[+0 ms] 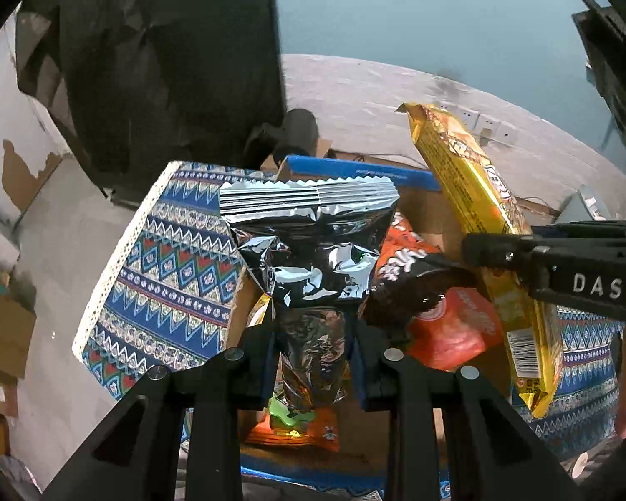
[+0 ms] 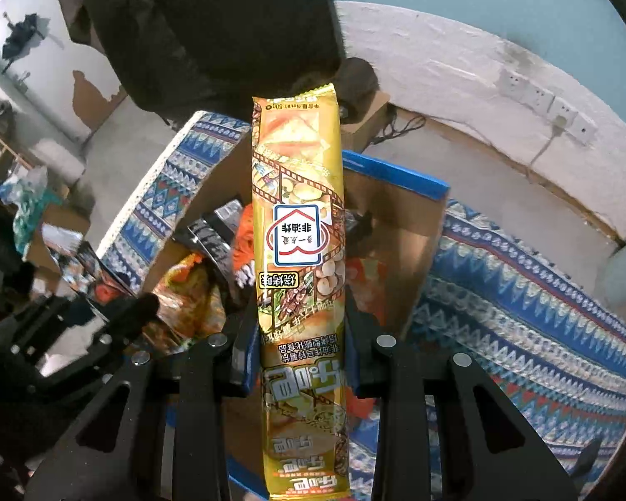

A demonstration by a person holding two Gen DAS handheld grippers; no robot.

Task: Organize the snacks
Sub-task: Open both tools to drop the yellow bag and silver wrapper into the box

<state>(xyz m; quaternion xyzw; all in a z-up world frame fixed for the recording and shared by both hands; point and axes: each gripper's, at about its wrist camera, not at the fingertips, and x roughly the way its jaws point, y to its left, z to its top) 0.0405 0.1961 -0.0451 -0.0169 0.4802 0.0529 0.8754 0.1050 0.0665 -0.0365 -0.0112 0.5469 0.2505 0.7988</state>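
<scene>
A patterned blue tablecloth [image 1: 162, 275] covers the table, carrying a cardboard box [image 2: 400, 225].

"DAS" in white on right gripper [image 1: 501, 250]; "非油炸" and "50g", upside down, on yellow snack pack [image 2: 300, 250].

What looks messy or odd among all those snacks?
The snacks in the cardboard box lie jumbled, overlapping at angles. The left claw crumples the silver bag at its pinched end. The yellow packet in the right claw shows upside-down print.
</scene>
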